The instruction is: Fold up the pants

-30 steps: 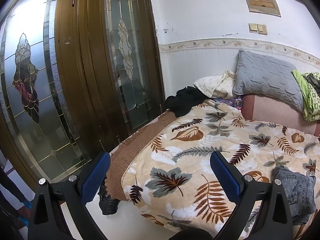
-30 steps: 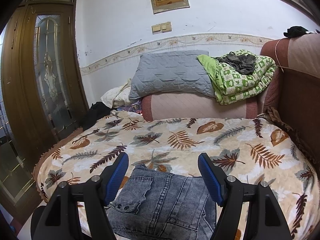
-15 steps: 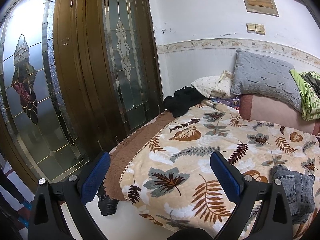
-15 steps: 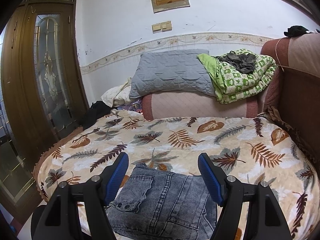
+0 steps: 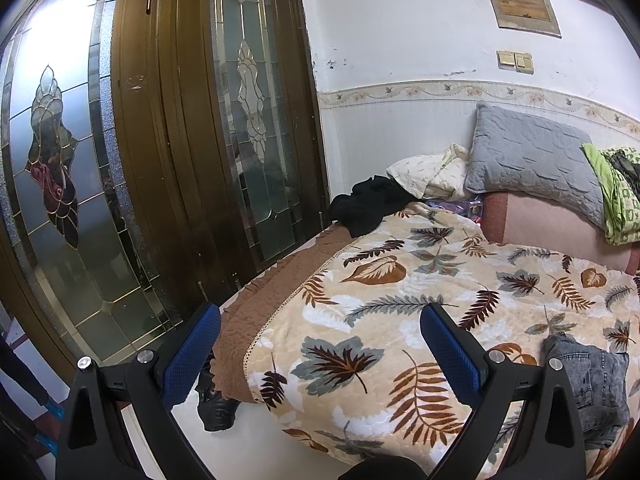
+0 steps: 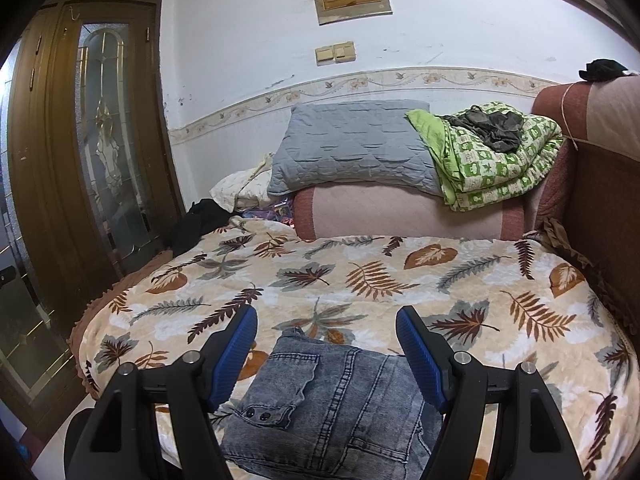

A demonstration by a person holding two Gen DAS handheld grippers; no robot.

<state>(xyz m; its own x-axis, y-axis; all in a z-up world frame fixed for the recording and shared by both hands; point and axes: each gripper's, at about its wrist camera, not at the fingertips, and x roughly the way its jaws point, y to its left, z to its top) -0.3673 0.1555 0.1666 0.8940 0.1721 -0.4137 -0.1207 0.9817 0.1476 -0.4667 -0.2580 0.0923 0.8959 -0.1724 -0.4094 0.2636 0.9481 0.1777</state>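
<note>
Folded pants on the bed, both grippers empty

The pants [image 6: 332,404], grey washed denim folded to a thick square, lie on the fleecy leaf-print blanket [image 6: 360,276] near the bed's front edge. Right gripper [image 6: 326,350] and left gripper [image 5: 320,354] are spread wide (blue ribbed fingers [image 6: 236,346]); almost nothing has changed since before.

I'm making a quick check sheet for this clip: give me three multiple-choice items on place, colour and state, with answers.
1. Where do the jeans lie?
A. on the leaf-print blanket
B. on the grey pillow
C. on the floor

2. What colour are the gripper pads?
A. red
B. blue
C. green

3. How is the right gripper?
A. shut on the jeans
B. open, holding nothing
C. out of view

Answers: 1 A, the denim rests on the blanket near its front edge. 2 B, both pads are blue. 3 B, its fingers stand wide apart above the jeans.
</note>
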